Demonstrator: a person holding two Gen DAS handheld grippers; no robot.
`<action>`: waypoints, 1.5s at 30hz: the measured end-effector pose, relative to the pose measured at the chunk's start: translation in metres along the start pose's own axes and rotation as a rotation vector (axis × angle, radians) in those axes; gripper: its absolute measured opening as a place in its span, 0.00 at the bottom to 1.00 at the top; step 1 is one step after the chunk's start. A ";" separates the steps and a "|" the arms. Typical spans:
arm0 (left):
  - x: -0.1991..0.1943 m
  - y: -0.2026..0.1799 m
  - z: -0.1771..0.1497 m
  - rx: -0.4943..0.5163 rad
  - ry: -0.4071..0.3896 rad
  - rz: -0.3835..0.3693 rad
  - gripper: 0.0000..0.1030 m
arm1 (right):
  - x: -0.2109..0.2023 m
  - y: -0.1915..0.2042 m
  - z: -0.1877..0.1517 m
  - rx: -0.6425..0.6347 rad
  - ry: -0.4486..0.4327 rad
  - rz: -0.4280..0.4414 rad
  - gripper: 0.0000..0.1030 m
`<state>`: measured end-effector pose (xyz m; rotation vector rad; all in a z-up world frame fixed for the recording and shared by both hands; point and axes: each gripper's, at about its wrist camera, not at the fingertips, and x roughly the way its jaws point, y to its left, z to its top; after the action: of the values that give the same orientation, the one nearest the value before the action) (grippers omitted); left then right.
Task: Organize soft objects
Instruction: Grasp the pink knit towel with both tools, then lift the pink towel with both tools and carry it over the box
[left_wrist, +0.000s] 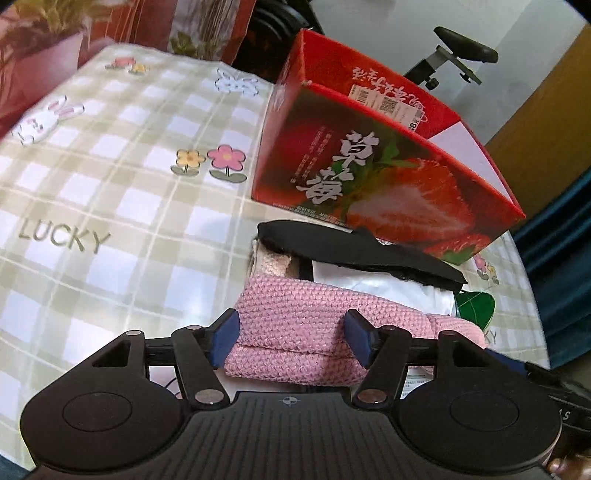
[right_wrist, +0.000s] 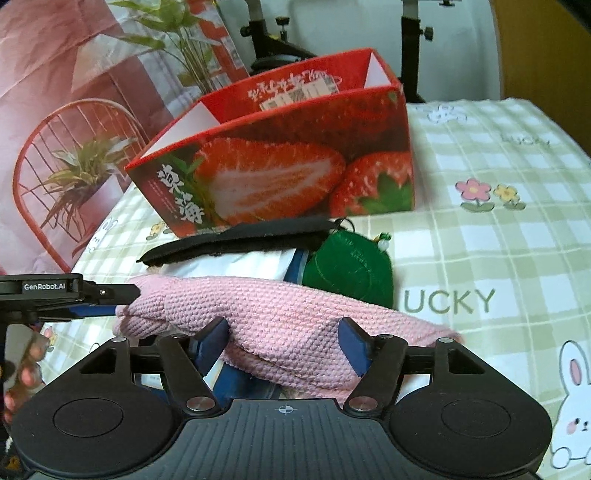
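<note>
Now both grippers, left (left_wrist: 291, 339) and right (right_wrist: 284, 345), tilt downward, fingers parted astride the pink knit (left_wrist: 295, 325).

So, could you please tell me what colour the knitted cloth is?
Pink; the knitted cloth shows best in the right wrist view.

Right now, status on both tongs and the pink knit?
Left tongs and right tongs open, each straddling the folded pink knit. Knit lies on the pile before the strawberry box. Black strip lies between knit and box.
</note>
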<state>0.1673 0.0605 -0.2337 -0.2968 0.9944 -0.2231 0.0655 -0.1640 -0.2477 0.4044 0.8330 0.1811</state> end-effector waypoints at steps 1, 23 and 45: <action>0.001 0.002 0.000 -0.012 0.001 -0.011 0.65 | 0.002 0.000 0.000 0.002 0.005 0.001 0.62; -0.012 -0.009 -0.008 0.005 0.002 -0.154 0.27 | -0.017 0.028 0.019 -0.120 -0.063 0.044 0.20; -0.081 -0.066 0.080 0.193 -0.336 -0.112 0.26 | -0.058 0.059 0.130 -0.288 -0.324 0.126 0.19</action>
<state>0.1897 0.0362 -0.1064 -0.2052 0.6196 -0.3564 0.1245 -0.1644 -0.1055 0.2063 0.4534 0.3380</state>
